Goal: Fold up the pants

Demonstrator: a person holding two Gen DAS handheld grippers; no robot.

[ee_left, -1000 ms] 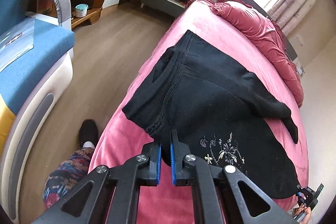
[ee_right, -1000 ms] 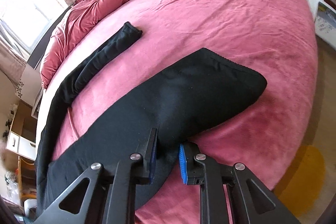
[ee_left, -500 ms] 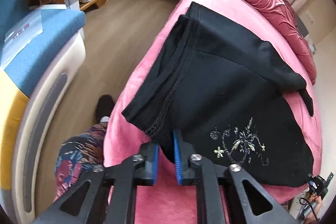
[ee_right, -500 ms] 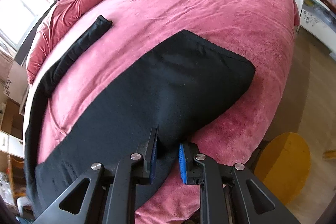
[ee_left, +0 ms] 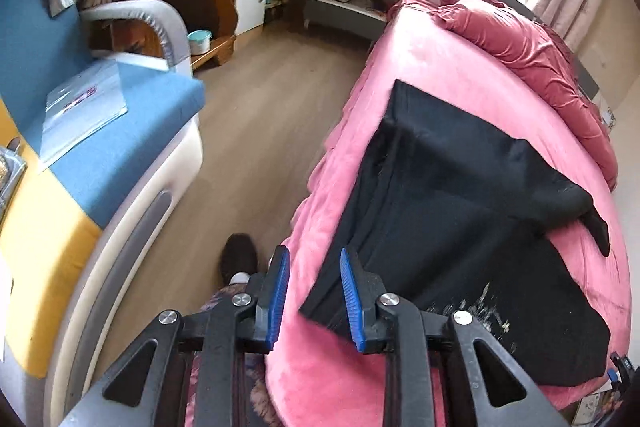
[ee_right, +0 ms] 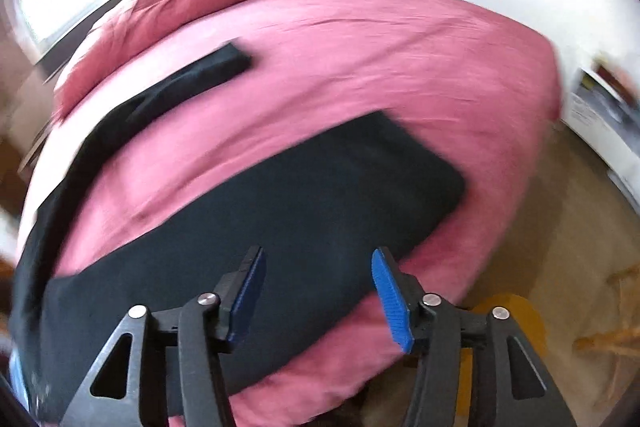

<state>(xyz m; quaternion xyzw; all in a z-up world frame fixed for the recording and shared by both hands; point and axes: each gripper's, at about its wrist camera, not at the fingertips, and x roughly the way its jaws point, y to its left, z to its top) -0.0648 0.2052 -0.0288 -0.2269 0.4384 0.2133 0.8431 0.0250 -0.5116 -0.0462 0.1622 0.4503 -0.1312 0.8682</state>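
Black pants (ee_left: 448, 211) lie flat on the pink bed (ee_left: 432, 67), with the waist end near the bed's left edge and pale embroidery near the front. One leg (ee_right: 320, 195) lies along the bed's front edge; the other leg (ee_right: 188, 83) stretches away toward the pillows. My left gripper (ee_left: 314, 267) is open and empty, just above the waist corner. My right gripper (ee_right: 318, 267) is open and empty above the near leg. The right wrist view is blurred.
A blue and yellow sofa (ee_left: 80, 131) stands left of the bed across a strip of wood floor (ee_left: 256, 115). A crumpled red duvet (ee_left: 528, 43) lies at the bed's head. The person's foot (ee_left: 238, 259) is on the floor beside the bed. A yellow stool (ee_right: 516, 323) sits at the bed's front right.
Both grippers have opened and let go of the pants, which now lie on the bed. Both have pulled back slightly; the right one is still moving.
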